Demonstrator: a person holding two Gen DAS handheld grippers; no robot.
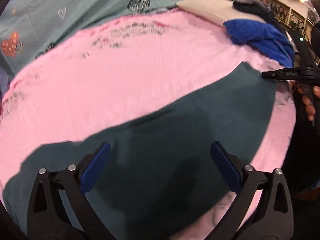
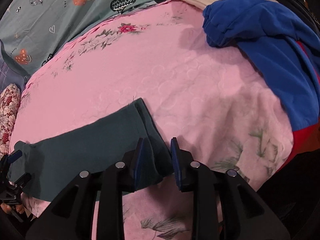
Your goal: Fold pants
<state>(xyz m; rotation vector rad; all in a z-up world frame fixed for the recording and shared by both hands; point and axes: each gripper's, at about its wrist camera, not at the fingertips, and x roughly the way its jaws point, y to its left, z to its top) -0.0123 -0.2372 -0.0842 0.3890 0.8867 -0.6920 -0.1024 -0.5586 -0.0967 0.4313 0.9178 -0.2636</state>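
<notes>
We hover left gripper (image 1: 160, 166) wide over teal pants (image 1: 180, 124) on pink bedspread (image 1: 120, 80); right gripper (image 2: 156, 156) half-open around hem at 6 o'clock. Next: pinch, fold over.

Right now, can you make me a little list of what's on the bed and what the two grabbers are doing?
pants: dark teal cloth pants lying flat
bed cover: pink flowered bedspread
other clothes: blue and red fleece jacket at the far right
left gripper: open over the pants
right gripper: open around the pants' hem end
</notes>
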